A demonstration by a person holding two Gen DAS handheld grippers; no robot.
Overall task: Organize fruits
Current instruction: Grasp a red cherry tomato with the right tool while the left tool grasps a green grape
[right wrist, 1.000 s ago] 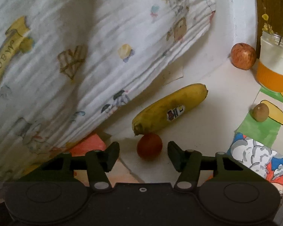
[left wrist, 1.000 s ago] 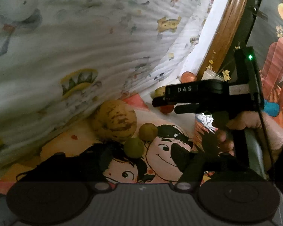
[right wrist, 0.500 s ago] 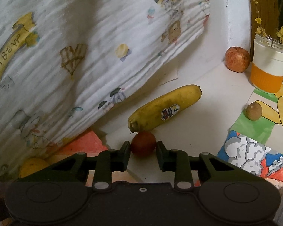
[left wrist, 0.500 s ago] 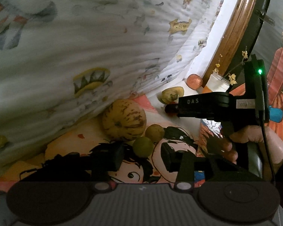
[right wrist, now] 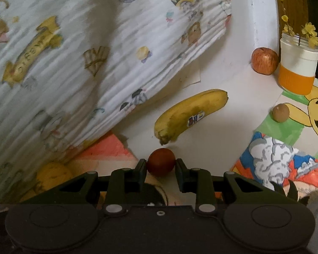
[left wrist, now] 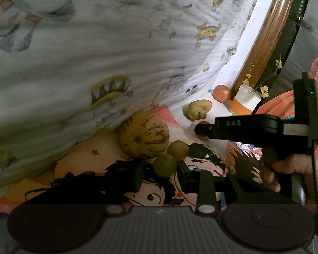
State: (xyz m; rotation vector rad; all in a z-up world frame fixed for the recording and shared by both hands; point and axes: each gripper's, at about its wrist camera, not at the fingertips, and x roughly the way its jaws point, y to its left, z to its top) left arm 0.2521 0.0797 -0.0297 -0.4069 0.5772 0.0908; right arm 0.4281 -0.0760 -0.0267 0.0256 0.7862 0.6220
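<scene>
Closing on both sides is what we note first. The right claw now has its jaws pressed against either flank of the small dark-red round fruit; a second ago they stood wide of it, so that grasp is made. The left claw has just been narrowing on the small green round fruit, which sits between its jaws. The right jaw looks to meet the fruit; on the left side we still see a sliver of gap, so we read it as not yet gripped.

Our judgement: one fruit is ready to lift, the other nearly so; both still rest on the cartoon-printed table cover.

Just beyond the green fruit lie a small tan round fruit and a striped yellow melon, both touching or nearly touching it.

Only the left view shows the right claw from outside, held in the person's hand. Only the right view shows the whole yellow banana, the red apple, the white-and-orange jar and a lone brown fruit.
</scene>
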